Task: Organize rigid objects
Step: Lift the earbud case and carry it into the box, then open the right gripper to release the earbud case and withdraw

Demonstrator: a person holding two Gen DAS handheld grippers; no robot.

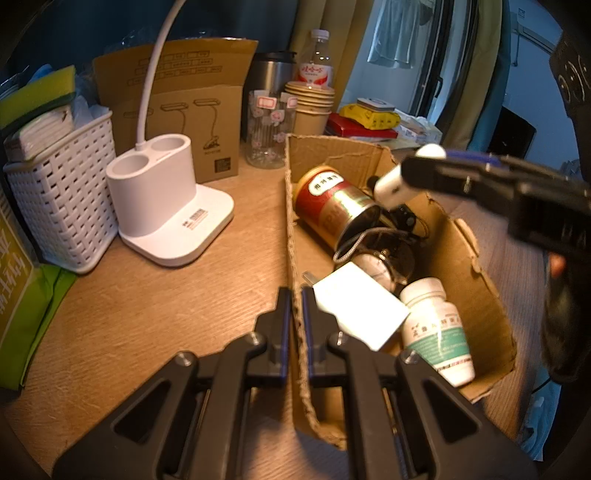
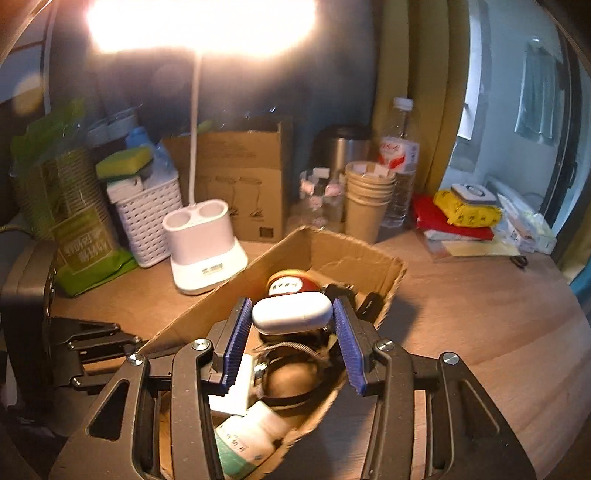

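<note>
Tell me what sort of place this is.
Probably a desk in a bedroom or dorm: a lit desk lamp on a wooden desktop, clothes hanging by the window, and stacked paper cups.

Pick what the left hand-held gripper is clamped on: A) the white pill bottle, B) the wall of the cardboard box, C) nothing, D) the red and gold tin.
B: in the left wrist view the left hand-held gripper has its pads pressed on either side of the cardboard box wall, while the white pill bottle and the red and gold tin lie loose inside.
</note>
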